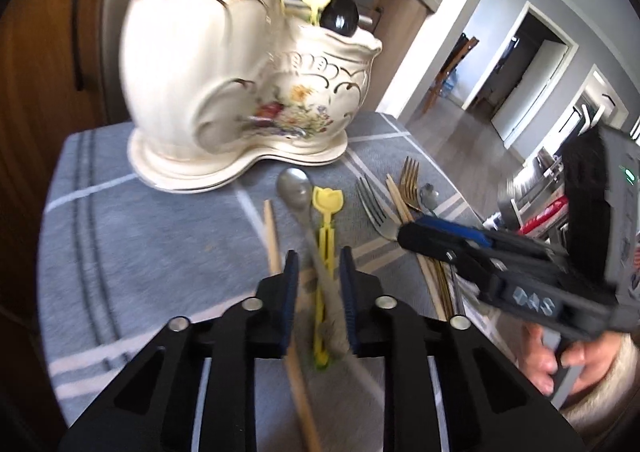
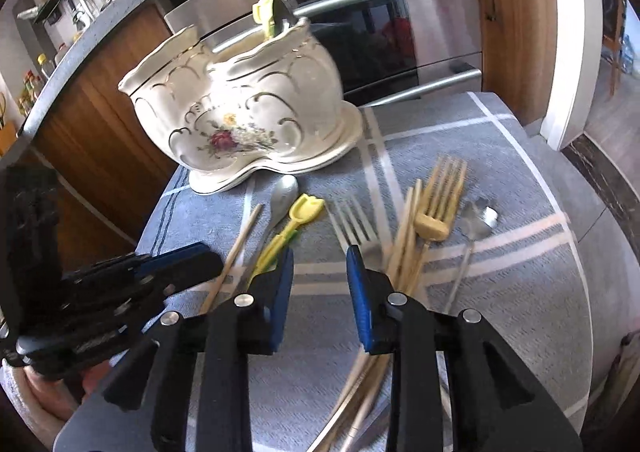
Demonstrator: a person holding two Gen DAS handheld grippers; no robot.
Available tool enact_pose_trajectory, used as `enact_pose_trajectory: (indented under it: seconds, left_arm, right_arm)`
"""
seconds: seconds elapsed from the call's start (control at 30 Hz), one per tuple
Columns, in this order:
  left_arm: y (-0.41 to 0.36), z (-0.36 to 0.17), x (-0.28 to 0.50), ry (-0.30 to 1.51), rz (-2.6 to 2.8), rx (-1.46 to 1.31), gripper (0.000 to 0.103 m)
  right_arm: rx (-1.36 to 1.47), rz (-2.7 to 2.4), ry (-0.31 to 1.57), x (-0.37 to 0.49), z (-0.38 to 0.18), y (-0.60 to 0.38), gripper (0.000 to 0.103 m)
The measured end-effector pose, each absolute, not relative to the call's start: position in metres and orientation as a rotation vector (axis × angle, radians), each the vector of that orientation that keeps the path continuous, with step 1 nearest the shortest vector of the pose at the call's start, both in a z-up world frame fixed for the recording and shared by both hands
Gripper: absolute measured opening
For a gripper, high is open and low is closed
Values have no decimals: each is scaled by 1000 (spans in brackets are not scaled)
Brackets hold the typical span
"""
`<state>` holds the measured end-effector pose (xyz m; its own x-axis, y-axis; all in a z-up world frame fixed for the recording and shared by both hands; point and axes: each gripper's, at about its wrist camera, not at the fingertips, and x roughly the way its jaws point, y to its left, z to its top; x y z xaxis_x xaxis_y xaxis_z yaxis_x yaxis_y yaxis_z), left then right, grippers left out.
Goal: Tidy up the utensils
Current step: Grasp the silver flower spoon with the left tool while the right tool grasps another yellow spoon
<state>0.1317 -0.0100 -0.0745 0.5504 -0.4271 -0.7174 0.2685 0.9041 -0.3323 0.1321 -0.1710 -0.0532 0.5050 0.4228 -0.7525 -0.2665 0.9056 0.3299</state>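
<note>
A cream ceramic utensil holder (image 1: pixel 224 84) with a floral print stands on the grey cloth (image 1: pixel 120 236); it also shows in the right wrist view (image 2: pixel 240 108) with a yellow utensil (image 2: pixel 266 18) and a dark spoon in it. My left gripper (image 1: pixel 318 272) is open, its jaws straddling a silver spoon (image 1: pixel 296 188) and a yellow tulip-topped utensil (image 1: pixel 327 204), low over the cloth. A chopstick (image 1: pixel 272 228) lies beside them. My right gripper (image 2: pixel 320 272) is open above the cloth, near a silver fork (image 2: pixel 354 222), chopsticks (image 2: pixel 404 240) and a gold fork (image 2: pixel 440 196).
A small spoon (image 2: pixel 478 220) lies at the right of the pile. A steel oven (image 2: pixel 380 12) and wooden cabinets (image 2: pixel 100 140) stand behind the table. The cloth's right edge drops off to the floor (image 2: pixel 608 180).
</note>
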Motion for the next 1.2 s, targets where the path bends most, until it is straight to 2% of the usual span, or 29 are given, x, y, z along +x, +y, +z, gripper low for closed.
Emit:
enact_pose_trajectory:
  seconds: [0.1,0.47,0.53,0.6,0.83,0.87,0.9,1.2]
  left_arm:
    - [-19,-76,146,917,-383,-178,10]
    - [-46,-85,166,985,-262,-51,10]
    - [-48,-85,168,990,-243,-32,15]
    - [-50,-85,170,999,-224,-19,25]
    - [-67,-90,174,1021,-207,73,25]
    - [-74,-90,175,1020,-208,89,20]
    - [-74,-90,175,1018,-207,98,8]
    - [-50,-82,156,934,-301,-8,6]
  right_arm:
    - [178,418,945,129,-52,-176,28]
    - [181,455,921,124,-48,-188,28]
    - [187,463,917,123,-48,-190,28]
    - [193,472,916,122,-47,-190,28]
    - [192,488,909,119,-45,-189,28]
    - [190,489,910,118,-45,-188,28]
    - [189,489,913,119,-45,-187,28]
    - [202,480,975,125,-52,-179,28]
